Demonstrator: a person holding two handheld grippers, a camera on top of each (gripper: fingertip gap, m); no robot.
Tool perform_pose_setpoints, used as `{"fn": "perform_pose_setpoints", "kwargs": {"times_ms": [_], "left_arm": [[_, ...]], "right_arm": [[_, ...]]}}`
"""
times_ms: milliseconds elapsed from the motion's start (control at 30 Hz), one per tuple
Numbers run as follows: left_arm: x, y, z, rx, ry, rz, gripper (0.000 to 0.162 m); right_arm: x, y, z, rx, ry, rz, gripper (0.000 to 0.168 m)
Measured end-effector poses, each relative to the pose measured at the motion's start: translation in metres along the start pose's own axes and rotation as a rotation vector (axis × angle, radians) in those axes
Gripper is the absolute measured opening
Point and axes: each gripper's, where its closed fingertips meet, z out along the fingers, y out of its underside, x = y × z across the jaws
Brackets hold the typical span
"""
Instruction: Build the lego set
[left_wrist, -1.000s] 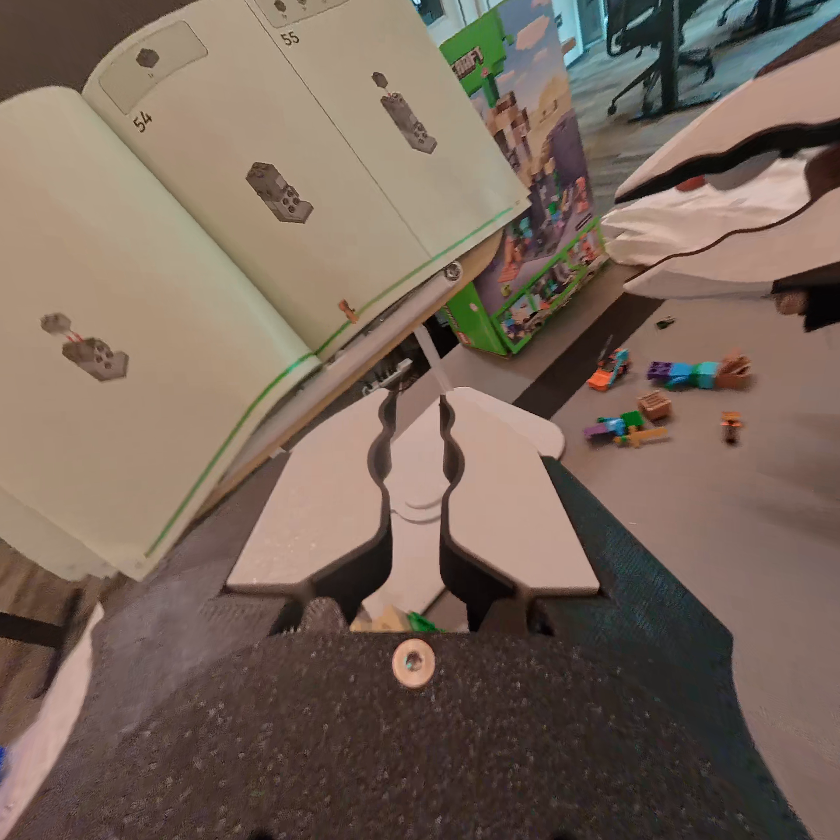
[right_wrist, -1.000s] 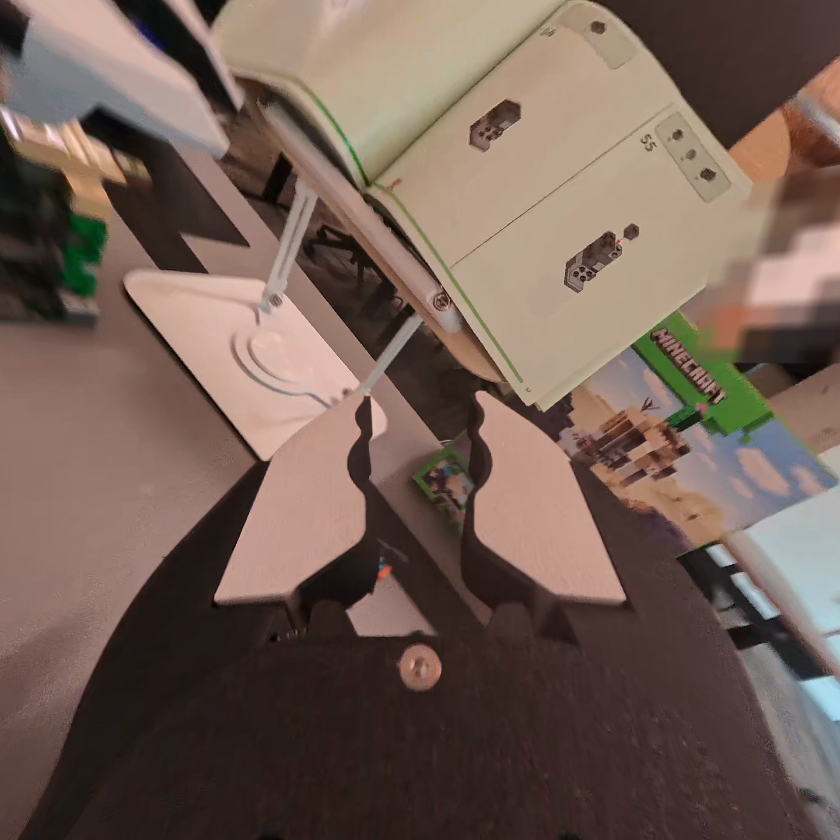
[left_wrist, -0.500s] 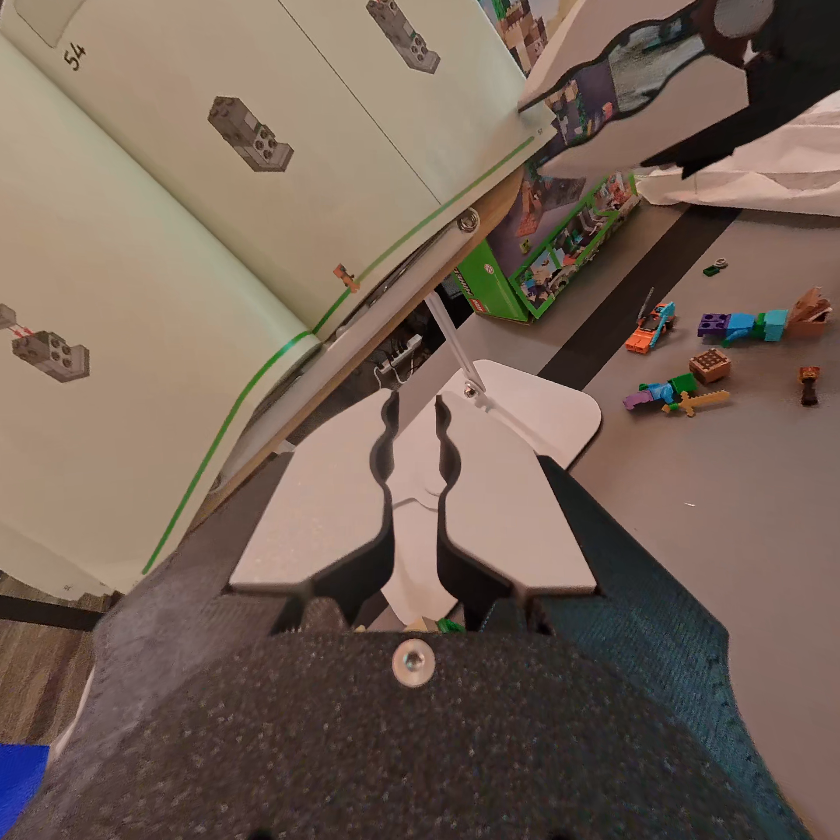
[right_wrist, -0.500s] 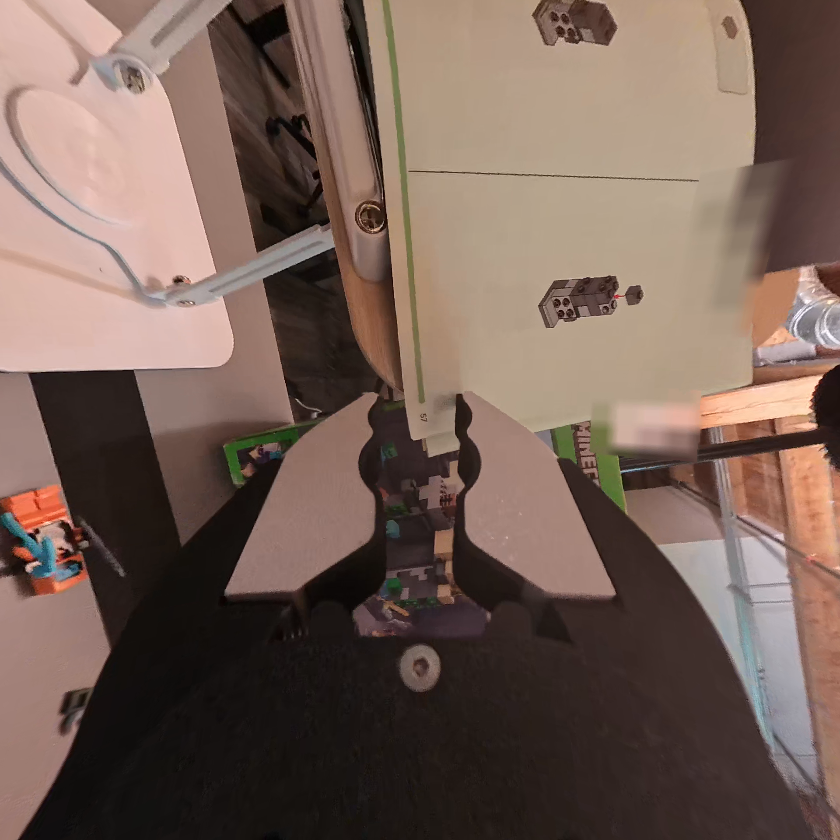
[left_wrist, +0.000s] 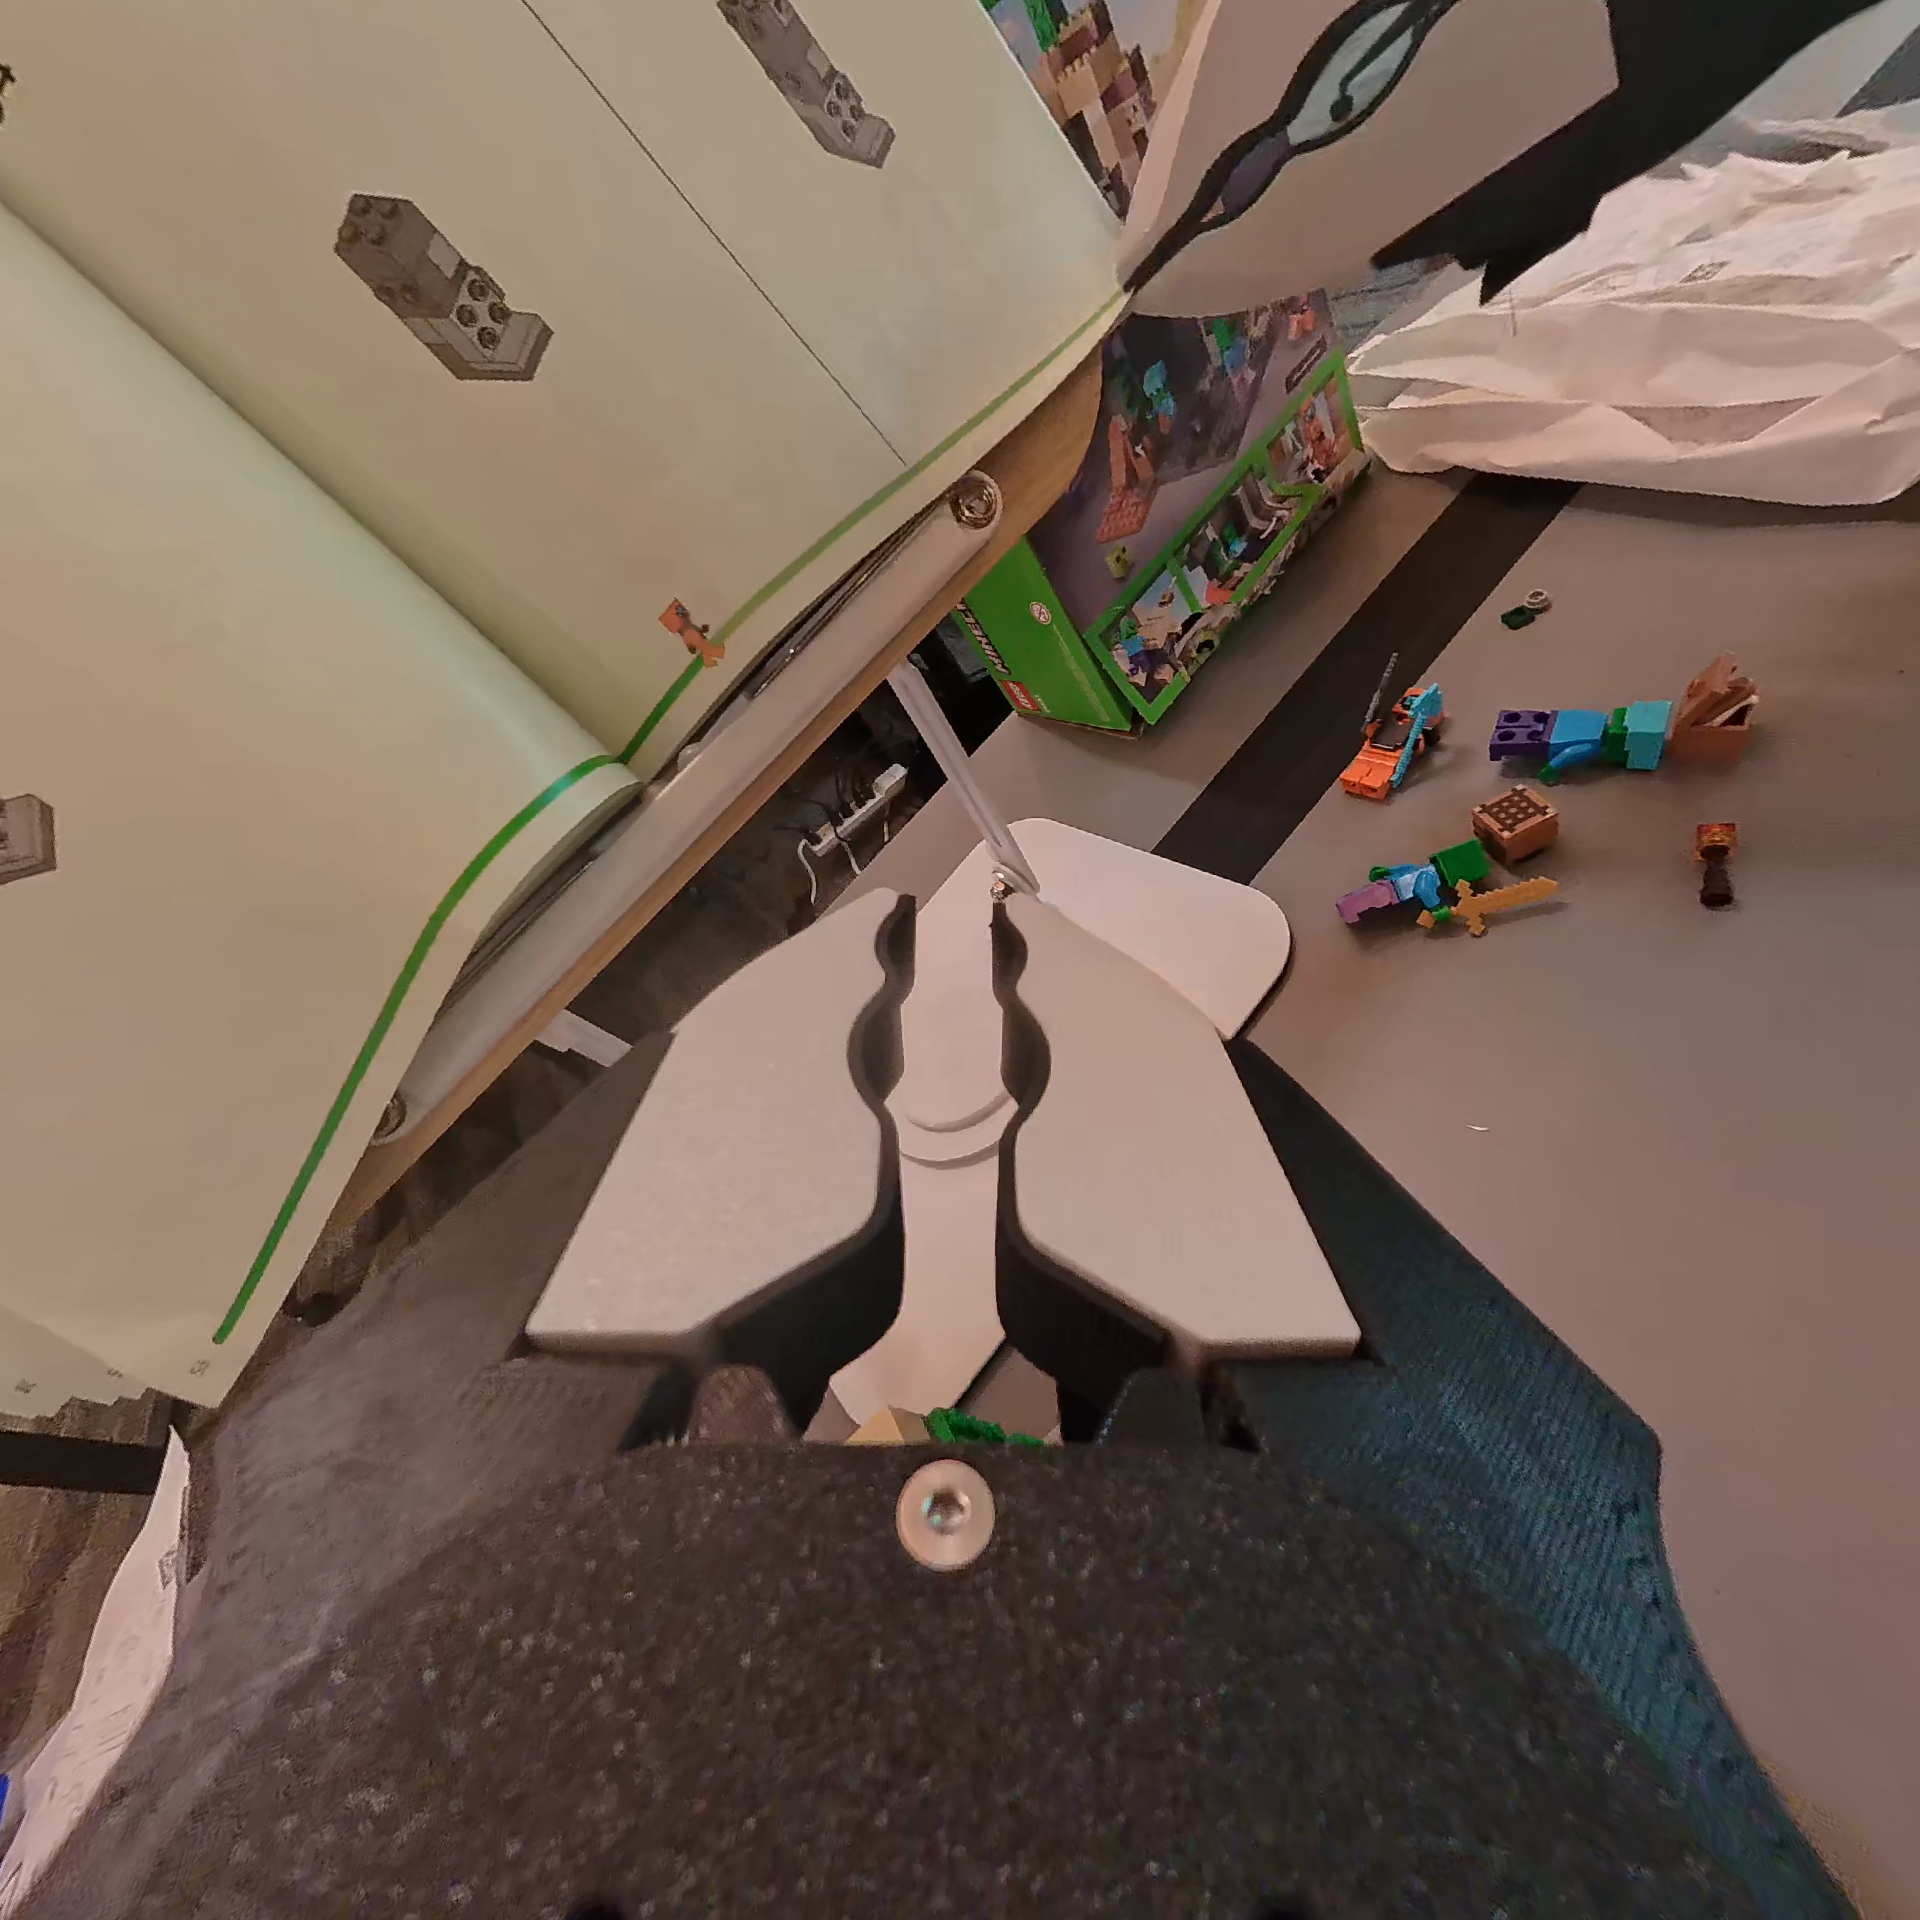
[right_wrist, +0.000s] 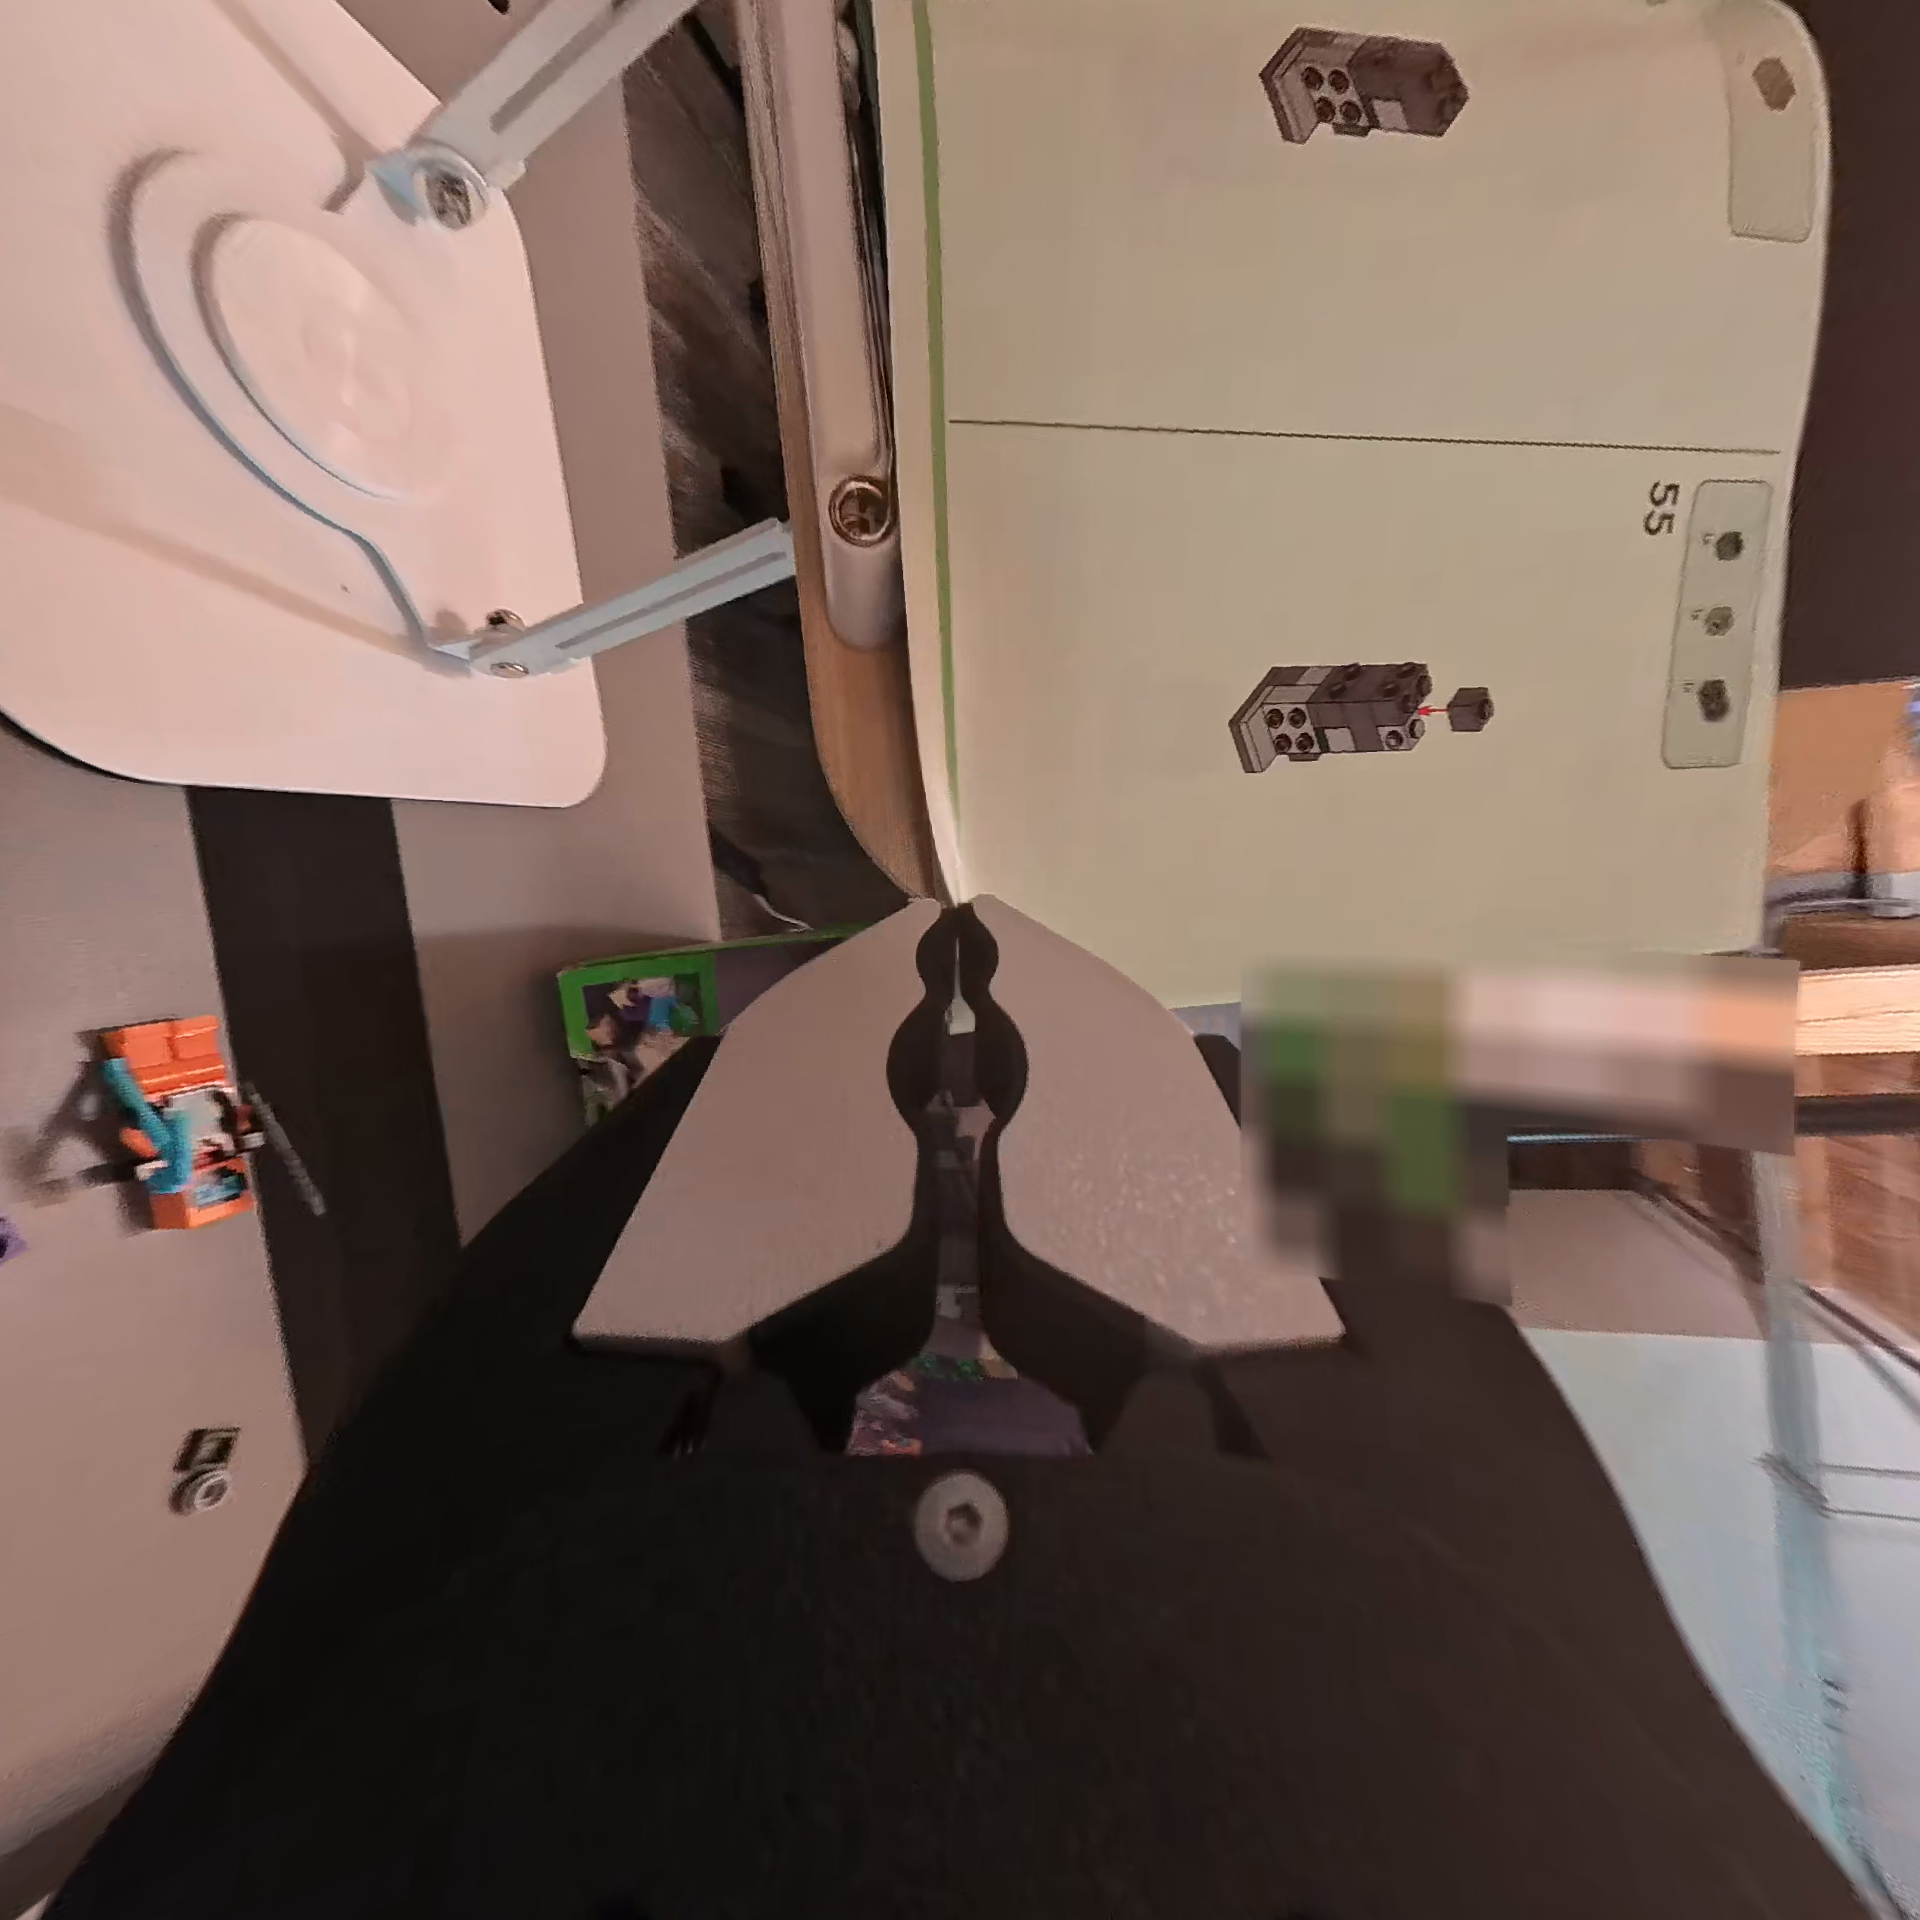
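Observation:
The open instruction booklet (left_wrist: 520, 520) rests on a wooden stand and fills the upper left of the left wrist view. In the right wrist view, my right gripper (right_wrist: 958, 914) is shut on the bottom corner of the booklet's right page (right_wrist: 1351, 416). It also shows at the top right of the left wrist view (left_wrist: 1247, 187). My left gripper (left_wrist: 951, 914) is slightly open and empty, above the stand's white base (left_wrist: 1164, 925). Built lego figures (left_wrist: 1579, 732) lie on the grey table to the right.
A green lego box (left_wrist: 1195, 582) stands behind the stand. An orange figure (left_wrist: 1392, 732), a brown block (left_wrist: 1515, 823), a green figure with a sword (left_wrist: 1444, 894), a torch piece (left_wrist: 1714, 862) and small loose pieces (left_wrist: 1527, 608) lie nearby. A white paper bag (left_wrist: 1662, 343) is at the back right. The left gripper's tips are roughly 15 cm from the right gripper's. To the orange figure (left_wrist: 1392, 732): right tips about 15 cm, left tips about 20 cm. Look for it in the right wrist view (right_wrist: 197, 1111) too.
My right gripper came up to the page's bottom corner and closed on it. My left gripper stayed slightly open and shifted a little.

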Motion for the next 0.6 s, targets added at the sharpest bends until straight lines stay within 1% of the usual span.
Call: {"fn": "perform_pose_setpoints", "kwargs": {"times_ms": [233, 600], "left_arm": [[0.001, -0.008, 0.004, -0.002, 0.031, -0.007, 0.014], [0.011, -0.015, 0.004, 0.007, 0.095, -0.045, 0.014]], "right_arm": [[-0.004, -0.009, -0.008, 0.040, -0.271, 0.271, 0.000], [0.000, -0.007, -0.011, -0.025, -0.549, 0.503, 0.000]]}}
